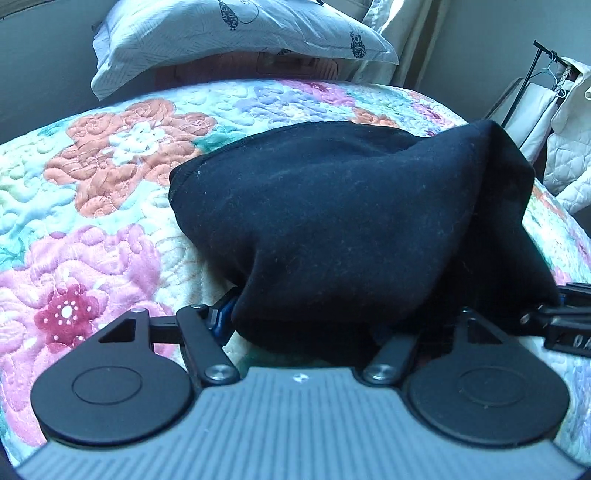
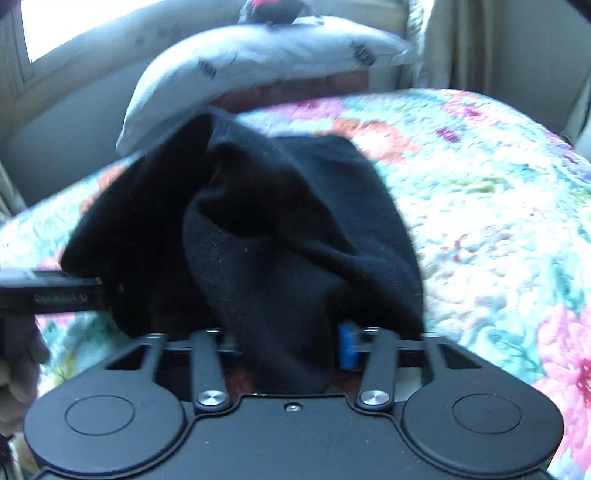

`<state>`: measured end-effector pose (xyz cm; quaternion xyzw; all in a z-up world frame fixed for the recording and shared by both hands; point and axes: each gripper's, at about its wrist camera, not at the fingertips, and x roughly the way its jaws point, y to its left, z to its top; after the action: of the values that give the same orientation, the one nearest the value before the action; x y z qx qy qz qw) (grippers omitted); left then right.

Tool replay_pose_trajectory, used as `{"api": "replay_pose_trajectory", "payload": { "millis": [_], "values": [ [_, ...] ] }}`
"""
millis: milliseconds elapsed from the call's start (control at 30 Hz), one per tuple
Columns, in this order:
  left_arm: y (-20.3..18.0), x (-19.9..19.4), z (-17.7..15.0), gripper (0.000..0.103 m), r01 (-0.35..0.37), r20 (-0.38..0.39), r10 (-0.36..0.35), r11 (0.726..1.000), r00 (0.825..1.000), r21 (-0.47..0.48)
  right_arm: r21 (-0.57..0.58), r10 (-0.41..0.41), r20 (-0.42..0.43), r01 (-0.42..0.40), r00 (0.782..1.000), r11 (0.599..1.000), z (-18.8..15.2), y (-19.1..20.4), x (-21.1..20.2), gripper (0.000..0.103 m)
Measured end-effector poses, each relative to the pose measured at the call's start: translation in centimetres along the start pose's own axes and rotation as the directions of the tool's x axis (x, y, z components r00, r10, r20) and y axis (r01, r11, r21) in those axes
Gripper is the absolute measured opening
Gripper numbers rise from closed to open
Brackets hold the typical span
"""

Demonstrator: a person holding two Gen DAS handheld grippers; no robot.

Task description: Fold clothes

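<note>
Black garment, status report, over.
Left hand-held gripper and right hand-held gripper both clamped on black garment. Bunched, lifted off floral quilt. Nothing in the way.

Location: a bedroom in a home. Indicators: a bed [image 1: 110,166] covered by a floral quilted bedspread; a white patterned pillow [image 1: 229,40] at its head; pale curtains [image 1: 402,44] behind the pillow; a window [image 2: 74,26] admitting daylight; a black clothes rack [image 1: 532,85] with hangers beside the bed.
</note>
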<state>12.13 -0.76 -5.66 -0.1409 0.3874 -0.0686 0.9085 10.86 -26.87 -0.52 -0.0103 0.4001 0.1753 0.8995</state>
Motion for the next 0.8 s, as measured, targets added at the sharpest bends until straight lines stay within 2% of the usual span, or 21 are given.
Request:
{"api": "replay_pose_trajectory", "payload": {
  "millis": [67,233,300,333,367,400,467,533,667,733,800],
  "values": [
    [0.3,-0.1,0.3,0.069,0.034,-0.005,-0.034,0.999,0.999,-0.027,0.027,-0.017,0.049,0.016,0.999,1.0,-0.2,-0.5,-1.6,0.017],
    [0.6,-1.2,0.8,0.071,0.099,0.013,-0.098,0.991,0.995,-0.088,0.178,-0.073,0.167,0.043,0.983,0.983,-0.6,-3.1,-6.0,0.016],
    [0.4,-1.6,0.9,0.065,0.094,0.026,-0.092,0.992,0.995,-0.083,0.19,-0.094,0.189,0.057,0.978,0.98,-0.7,-3.5,-7.5,0.015],
    [0.2,-2.1,1.1,0.057,0.084,0.039,-0.082,0.994,0.996,-0.07,0.188,-0.106,0.197,0.069,0.975,0.98,-0.7,-3.6,-8.3,0.015],
    [0.0,-2.9,1.4,0.028,0.073,0.055,-0.07,0.996,0.996,-0.054,0.186,-0.118,0.204,0.08,0.972,0.979,-0.8,-3.7,-9.0,0.014],
    [-0.3,-3.6,1.6,0.008,0.061,0.071,-0.058,0.997,0.996,-0.038,0.189,-0.135,0.212,0.095,0.968,0.977,-0.7,-3.7,-9.9,0.014],
    [-0.9,-5.3,2.3,0.008,0.056,0.113,-0.055,0.998,0.992,-0.005,0.202,-0.184,0.238,0.137,0.954,0.97,-0.3,-3.9,-11.8,0.013],
    [-1.7,-7.5,3.2,0.008,0.092,0.16,-0.095,0.995,0.983,0.025,0.213,-0.239,0.3,0.179,0.924,0.96,0.3,-4.4,-14.1,0.013],
    [-3.6,-9.5,3.5,0.008,0.171,0.179,-0.18,0.983,0.967,0.064,0.271,-0.336,0.39,0.242,0.858,0.932,1.3,-7.1,-18.4,0.012],
    [-4.8,-9.2,3.0,0.008,0.188,0.152,-0.2,0.978,0.968,0.091,0.293,-0.37,0.391,0.267,0.843,0.918,0.8,-8.1,-19.7,0.012],
    [-6.7,-8.4,1.8,0.013,0.157,0.117,-0.176,0.975,0.977,0.155,0.309,-0.4,0.364,0.297,0.841,0.904,-0.5,-9.0,-20.2,0.011]
  ]
}}
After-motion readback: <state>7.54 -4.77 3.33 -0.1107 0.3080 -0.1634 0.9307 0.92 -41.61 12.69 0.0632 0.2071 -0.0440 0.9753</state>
